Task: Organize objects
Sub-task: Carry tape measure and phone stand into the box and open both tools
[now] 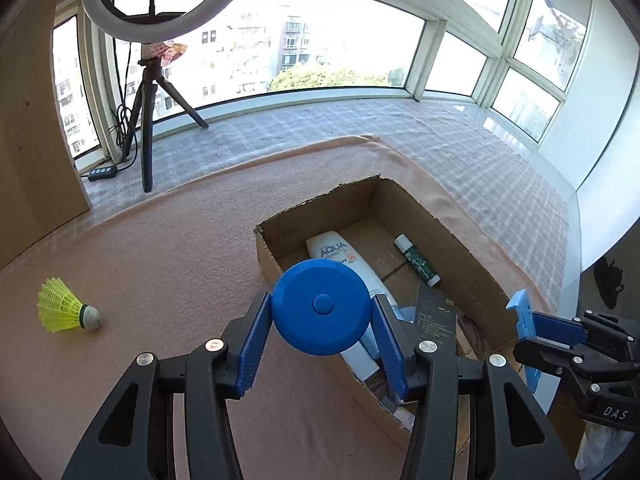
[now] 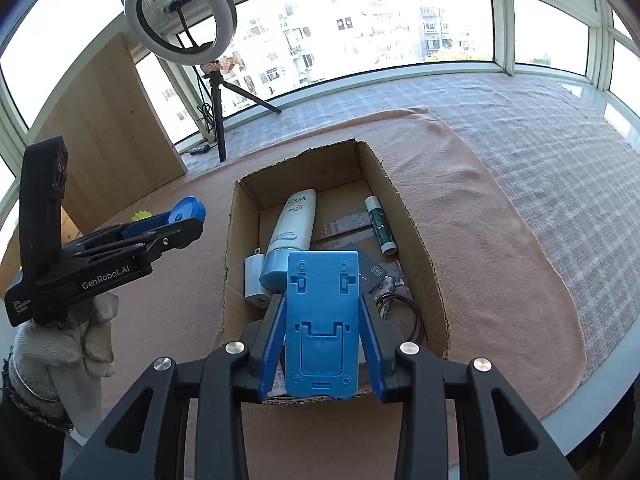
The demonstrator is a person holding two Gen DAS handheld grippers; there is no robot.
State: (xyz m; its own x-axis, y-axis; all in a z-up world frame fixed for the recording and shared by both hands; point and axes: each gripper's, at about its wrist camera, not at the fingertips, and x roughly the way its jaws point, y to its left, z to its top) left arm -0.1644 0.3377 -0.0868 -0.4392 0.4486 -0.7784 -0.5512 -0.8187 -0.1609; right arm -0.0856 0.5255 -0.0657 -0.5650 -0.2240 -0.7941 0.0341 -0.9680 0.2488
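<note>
left wrist view first: the left tool (image 1: 322, 312) has its blue pads pressed on either side of a round blue disc (image 1: 322, 306), part-way closed around it and carrying it just over the near-left edge of the cardboard box (image 1: 472, 280). right wrist view: the right tool (image 2: 322, 340) is clamped on a flat blue plastic stand (image 2: 322, 320), narrower in its grip, hanging over the near end of the same box. so both hands are loaded and both are in the delivery step.

inside the box there's a sunscreen tube (image 2: 294, 224), a white charger plug (image 2: 254, 280) beside it, a green-and-white stick (image 2: 380, 222) toward the far-right wall, and a dark card and some thin wire at the near-right corner. left of the box, well apart on the pink cloth over the worktop, a yellow shuttlecock (image 1: 66, 310) lies waiting.

next move, as i judge it: lower each piece into a free patch of the box floor, and the far end looks the barest. then open the pads and lift clear. the two tools are near each other, so going one at a time seems wise. the shuttlecock would be the pick after that.
</note>
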